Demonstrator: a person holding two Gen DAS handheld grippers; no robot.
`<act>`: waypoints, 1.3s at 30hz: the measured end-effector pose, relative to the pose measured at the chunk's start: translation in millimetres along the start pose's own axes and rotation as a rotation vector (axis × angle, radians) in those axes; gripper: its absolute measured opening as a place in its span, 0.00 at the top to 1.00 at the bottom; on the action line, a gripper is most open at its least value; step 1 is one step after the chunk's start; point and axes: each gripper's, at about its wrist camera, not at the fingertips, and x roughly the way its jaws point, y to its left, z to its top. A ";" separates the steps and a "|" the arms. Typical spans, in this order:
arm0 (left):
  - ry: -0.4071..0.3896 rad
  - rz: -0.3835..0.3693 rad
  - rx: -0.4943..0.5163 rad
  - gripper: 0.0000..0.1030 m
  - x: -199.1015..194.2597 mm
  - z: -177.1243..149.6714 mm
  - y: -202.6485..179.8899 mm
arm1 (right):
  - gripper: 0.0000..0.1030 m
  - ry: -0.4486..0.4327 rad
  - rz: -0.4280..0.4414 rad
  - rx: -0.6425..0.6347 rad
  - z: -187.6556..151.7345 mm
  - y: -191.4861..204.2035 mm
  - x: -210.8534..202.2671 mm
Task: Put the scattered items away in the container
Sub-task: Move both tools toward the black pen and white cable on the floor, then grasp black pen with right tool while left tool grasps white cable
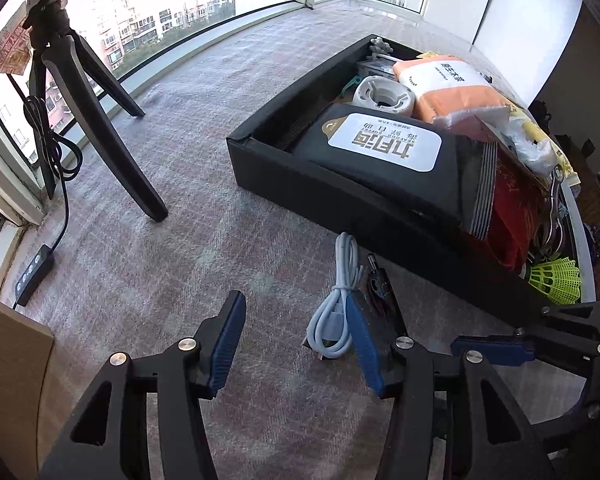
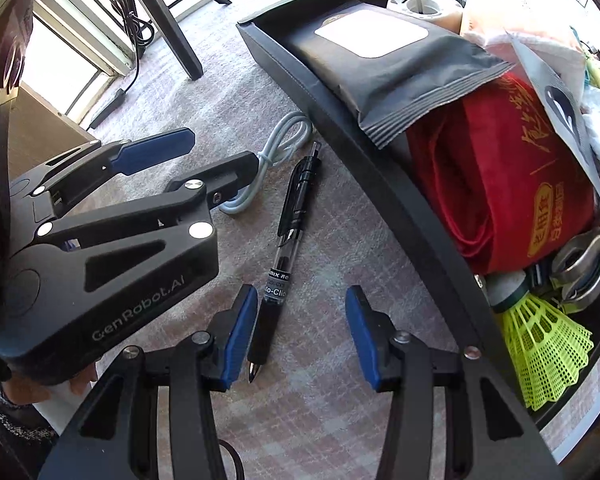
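Note:
A black pen (image 2: pixel 288 240) lies on the checked cloth beside the black box (image 2: pixel 380 168), with its tip towards the camera. My right gripper (image 2: pixel 300 332) is open and straddles the pen's tip end, which lies close to the left pad (image 2: pixel 240 332). A coiled white cable (image 1: pixel 334 312) lies just beyond the pen (image 1: pixel 380 284). My left gripper (image 1: pixel 296 340) stands open over it, the right pad (image 1: pixel 362 340) covering part of the coil. The box (image 1: pixel 340 196) holds a black pouch (image 1: pixel 384 148), an orange pack (image 1: pixel 452 84), a red bag (image 2: pixel 500 168) and a yellow shuttlecock (image 2: pixel 540 344).
A black tripod (image 1: pixel 100 120) stands at the left by the window, with a black cord and its controller (image 1: pixel 34 276) trailing down. A cardboard box (image 1: pixel 8 360) sits at the near left. A hand (image 2: pixel 80 384) holds the left gripper (image 2: pixel 224 148).

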 end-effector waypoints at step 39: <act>0.010 0.088 -0.154 0.80 -18.4 -33.8 19.2 | 0.89 -0.030 -0.032 -0.019 -7.0 -17.7 -4.4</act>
